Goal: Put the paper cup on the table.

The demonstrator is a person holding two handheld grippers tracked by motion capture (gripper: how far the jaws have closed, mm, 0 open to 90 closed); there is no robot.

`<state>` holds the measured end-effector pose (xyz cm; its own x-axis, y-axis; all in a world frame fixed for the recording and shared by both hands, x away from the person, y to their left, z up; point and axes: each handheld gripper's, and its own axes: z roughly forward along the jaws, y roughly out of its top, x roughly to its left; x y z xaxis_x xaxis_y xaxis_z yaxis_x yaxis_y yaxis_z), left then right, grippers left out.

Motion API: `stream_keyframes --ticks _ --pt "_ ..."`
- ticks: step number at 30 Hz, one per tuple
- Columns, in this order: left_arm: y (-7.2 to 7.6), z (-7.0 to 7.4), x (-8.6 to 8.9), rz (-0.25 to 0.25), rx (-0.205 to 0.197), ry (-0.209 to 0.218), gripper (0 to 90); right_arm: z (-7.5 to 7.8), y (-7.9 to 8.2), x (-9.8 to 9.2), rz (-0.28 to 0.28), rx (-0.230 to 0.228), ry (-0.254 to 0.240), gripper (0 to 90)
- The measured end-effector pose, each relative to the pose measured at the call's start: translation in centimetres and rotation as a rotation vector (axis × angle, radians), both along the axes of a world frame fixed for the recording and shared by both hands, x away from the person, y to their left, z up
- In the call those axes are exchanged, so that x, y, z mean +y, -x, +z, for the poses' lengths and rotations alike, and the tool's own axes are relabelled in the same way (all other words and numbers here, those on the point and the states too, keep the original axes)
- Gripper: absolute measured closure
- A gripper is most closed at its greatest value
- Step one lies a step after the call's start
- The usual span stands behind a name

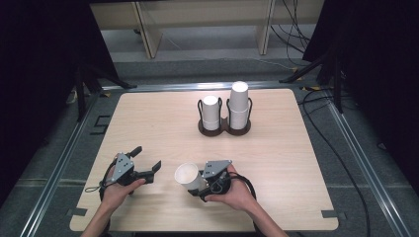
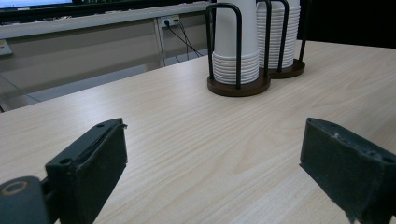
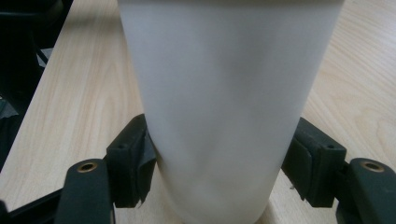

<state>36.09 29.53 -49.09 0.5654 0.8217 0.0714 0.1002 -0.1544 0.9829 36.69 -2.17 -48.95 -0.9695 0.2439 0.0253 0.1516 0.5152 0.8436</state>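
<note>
No legible text, label, brand or number anywhere — white paper cup (image 3: 229, 107) plain, stacked cups (image 2: 236, 42) unmarked, wooden table (image 1: 148, 128) bare of signs

The paper cup's (image 3: 229, 107) rim is cut off at the top edge of the right gripper view, and both cup stacks' (image 2: 236, 42) tops are cropped in the left gripper view.

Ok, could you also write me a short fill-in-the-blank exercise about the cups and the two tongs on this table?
1. The paper cup between the right tongs stands on the table and is ___ in colour.
2. The cup holder carries ___ stacks of cups.
3. In the high view, the taller stack is the one on the ___.
4. The left tongs stand wide ___, with nothing between them.

Missing words: white; two; right; open
</note>
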Motion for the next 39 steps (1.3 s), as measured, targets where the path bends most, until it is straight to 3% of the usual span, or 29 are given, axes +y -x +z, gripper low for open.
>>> stream_keyframes --ticks 8,10,11,15,23,26,29,36,38,39 --pt "0.0 0.0 -0.1 -0.003 0.000 0.001 6.6 -0.1 0.1 -0.7 0.004 0.009 -0.001 31.6" --pt "-0.2 -0.2 -0.1 -0.010 -0.015 0.014 6.6 -0.1 0.2 -0.8 -0.001 0.030 -0.001 31.1" --pt "-0.2 -0.2 -0.2 -0.011 -0.014 0.013 6.6 -0.2 0.1 -0.8 -0.002 0.009 -0.005 30.9" --pt "0.0 -0.1 -0.1 -0.002 0.006 -0.002 6.6 -0.2 0.2 -1.0 -0.001 0.026 0.003 26.6" --pt "0.0 -0.2 -0.2 -0.007 0.004 -0.003 6.6 -0.1 0.3 -1.7 -0.017 0.032 -0.001 19.9" --pt "0.1 -0.1 -0.1 -0.004 0.006 -0.002 6.5 0.1 0.4 -2.3 -0.021 0.026 -0.009 19.1" --pt "0.1 -0.2 -0.1 -0.003 0.006 -0.003 6.4 0.3 0.6 -2.9 -0.041 0.050 -0.016 18.9" --pt "-0.1 -0.3 -0.2 -0.010 -0.010 0.002 6.3 0.7 0.7 -4.8 -0.048 0.034 -0.022 18.8" --pt "0.1 -0.2 -0.1 -0.003 0.010 -0.011 6.3 0.8 0.9 -5.5 -0.064 0.036 -0.018 18.9" --pt "-0.1 -0.4 -0.2 -0.010 -0.008 0.005 6.3 0.8 0.9 -5.8 -0.070 0.033 -0.023 19.0"
